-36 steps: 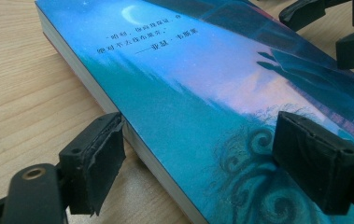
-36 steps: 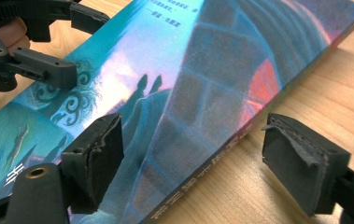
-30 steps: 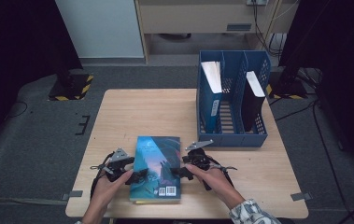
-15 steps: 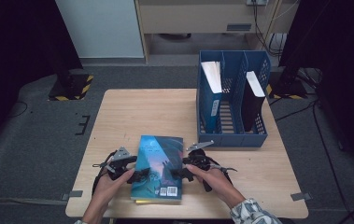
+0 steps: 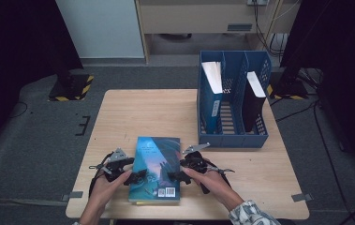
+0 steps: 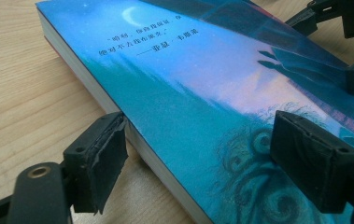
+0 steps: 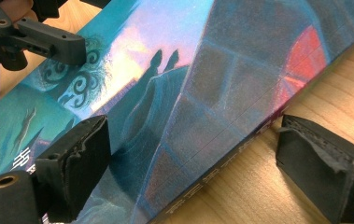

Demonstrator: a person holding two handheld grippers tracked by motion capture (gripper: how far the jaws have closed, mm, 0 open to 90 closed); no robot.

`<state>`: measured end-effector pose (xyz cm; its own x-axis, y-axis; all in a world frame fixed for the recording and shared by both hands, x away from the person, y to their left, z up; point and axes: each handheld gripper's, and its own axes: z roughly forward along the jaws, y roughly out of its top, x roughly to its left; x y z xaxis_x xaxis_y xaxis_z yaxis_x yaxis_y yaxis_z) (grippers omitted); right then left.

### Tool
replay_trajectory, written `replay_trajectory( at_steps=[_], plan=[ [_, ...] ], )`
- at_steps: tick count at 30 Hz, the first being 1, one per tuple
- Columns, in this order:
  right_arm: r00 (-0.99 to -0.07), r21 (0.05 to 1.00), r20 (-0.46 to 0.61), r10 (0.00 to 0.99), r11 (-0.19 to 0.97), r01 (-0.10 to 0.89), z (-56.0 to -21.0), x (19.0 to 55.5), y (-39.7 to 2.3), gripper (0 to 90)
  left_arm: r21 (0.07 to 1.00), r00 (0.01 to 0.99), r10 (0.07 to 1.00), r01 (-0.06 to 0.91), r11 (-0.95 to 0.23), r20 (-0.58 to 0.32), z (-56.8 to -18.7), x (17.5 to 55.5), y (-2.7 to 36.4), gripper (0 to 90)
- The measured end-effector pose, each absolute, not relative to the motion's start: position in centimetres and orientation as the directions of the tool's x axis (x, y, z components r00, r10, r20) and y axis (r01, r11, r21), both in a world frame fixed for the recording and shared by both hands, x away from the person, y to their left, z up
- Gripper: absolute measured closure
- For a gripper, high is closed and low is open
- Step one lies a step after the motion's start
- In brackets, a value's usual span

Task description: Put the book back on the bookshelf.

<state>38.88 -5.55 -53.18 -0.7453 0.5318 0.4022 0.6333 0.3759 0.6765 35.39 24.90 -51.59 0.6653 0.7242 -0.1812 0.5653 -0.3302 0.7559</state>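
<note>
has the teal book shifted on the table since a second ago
No. The teal book lies in the same spot below the blue file rack's front left corner, near the table's front edge.

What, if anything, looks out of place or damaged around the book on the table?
The book lies flat, slightly askew to the table edge. The odd thing is wear: the pads of the left gripper look ragged and torn, and those of the right gripper are frayed too.

High view: counter (image 5: 133,117) evenly lit from above, surrounding floor dim, corners nearly black, overall soft. Gripper views: bright; book cover (image 6: 202,88) carries a pale sheen; near jaws slightly blurred, far edges defocused.
</note>
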Motion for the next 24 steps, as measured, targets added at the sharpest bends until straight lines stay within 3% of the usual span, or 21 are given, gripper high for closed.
replay_trajectory(
  at_steps=[24],
  plan=[
    [-0.761,0.676,0.418,0.497,0.389,0.626,-53.26,38.96,-4.96,9.8,0.758,0.674,0.721,0.552,-0.347,-0.161,-51.49,35.66,25.6,19.7]
  ],
)
